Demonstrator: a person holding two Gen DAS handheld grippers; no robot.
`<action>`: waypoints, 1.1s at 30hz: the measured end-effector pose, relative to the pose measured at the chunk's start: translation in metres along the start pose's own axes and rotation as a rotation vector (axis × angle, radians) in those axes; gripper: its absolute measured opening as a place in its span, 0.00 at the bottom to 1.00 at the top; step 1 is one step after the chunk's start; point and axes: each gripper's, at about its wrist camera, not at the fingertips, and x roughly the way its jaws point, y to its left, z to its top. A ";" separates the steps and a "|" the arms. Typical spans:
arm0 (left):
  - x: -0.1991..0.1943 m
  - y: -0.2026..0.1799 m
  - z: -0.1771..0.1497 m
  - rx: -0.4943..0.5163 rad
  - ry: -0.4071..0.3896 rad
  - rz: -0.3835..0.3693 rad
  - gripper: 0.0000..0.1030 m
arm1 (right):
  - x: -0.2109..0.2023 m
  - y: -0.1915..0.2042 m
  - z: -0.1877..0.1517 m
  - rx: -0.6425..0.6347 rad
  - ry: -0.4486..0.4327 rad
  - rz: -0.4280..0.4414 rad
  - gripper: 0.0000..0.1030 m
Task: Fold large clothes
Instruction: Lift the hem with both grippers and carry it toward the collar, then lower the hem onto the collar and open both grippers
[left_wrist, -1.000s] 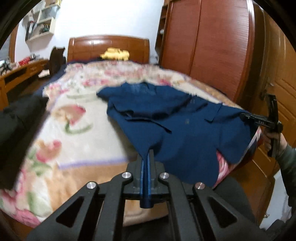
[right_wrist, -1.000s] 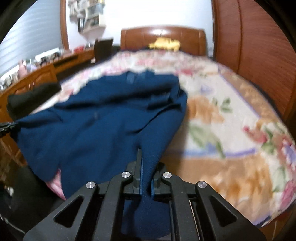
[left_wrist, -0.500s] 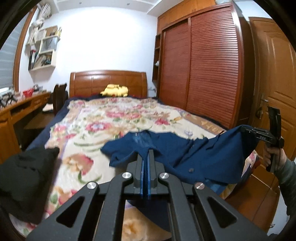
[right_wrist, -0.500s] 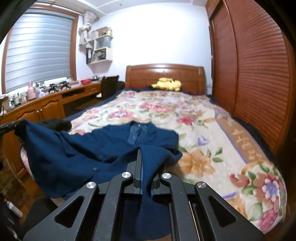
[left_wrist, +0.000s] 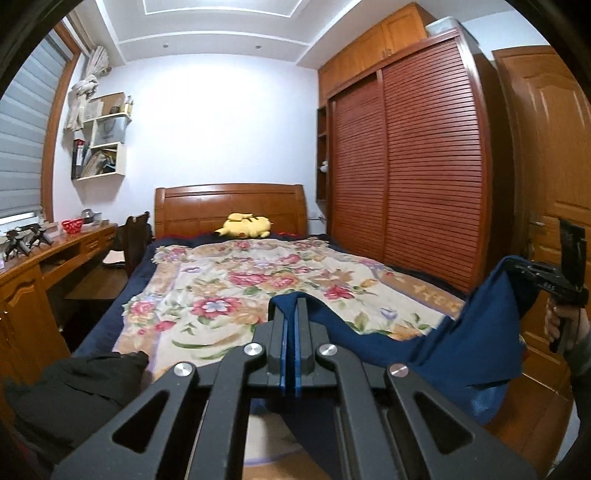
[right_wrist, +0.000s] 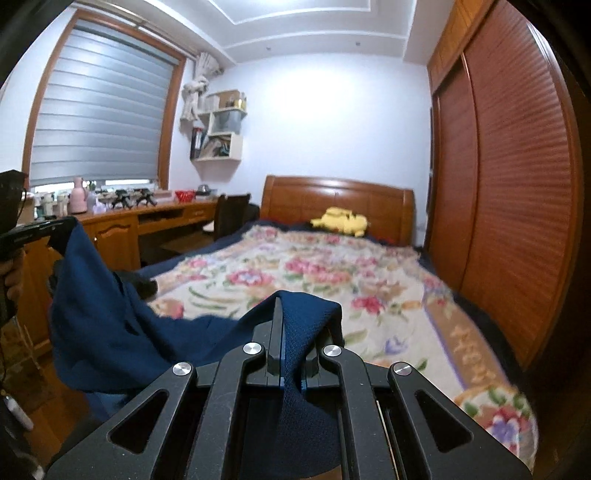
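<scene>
A dark blue shirt (left_wrist: 476, 354) hangs in the air between my two grippers, off the foot of the bed (left_wrist: 236, 291). My left gripper (left_wrist: 291, 306) is shut on one edge of it. My right gripper (right_wrist: 284, 310) is shut on another edge, with cloth (right_wrist: 107, 325) draped over its fingers. The right gripper also shows at the right of the left wrist view (left_wrist: 517, 267), pinching the shirt. The left gripper shows at the left of the right wrist view (right_wrist: 68, 225), doing the same.
The bed has a floral blanket (right_wrist: 332, 280) and a yellow plush toy (left_wrist: 245, 225) at the headboard. A black garment (left_wrist: 77, 384) lies at the bed's near left corner. A wooden desk (left_wrist: 40, 266) stands left, a slatted wardrobe (left_wrist: 413, 177) right, beside a door (left_wrist: 546, 155).
Both grippers have risen and lifted the blue shirt off the blanket. It lay spread on the bed a second ago and now hangs between them.
</scene>
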 end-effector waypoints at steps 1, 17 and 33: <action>0.006 0.004 0.000 -0.006 0.009 0.006 0.00 | 0.007 -0.002 0.004 0.003 0.005 -0.004 0.02; 0.207 0.081 -0.078 -0.092 0.276 0.140 0.00 | 0.233 -0.049 -0.041 0.041 0.263 -0.091 0.02; 0.340 0.106 -0.082 -0.094 0.345 0.185 0.00 | 0.389 -0.097 -0.073 0.057 0.387 -0.181 0.02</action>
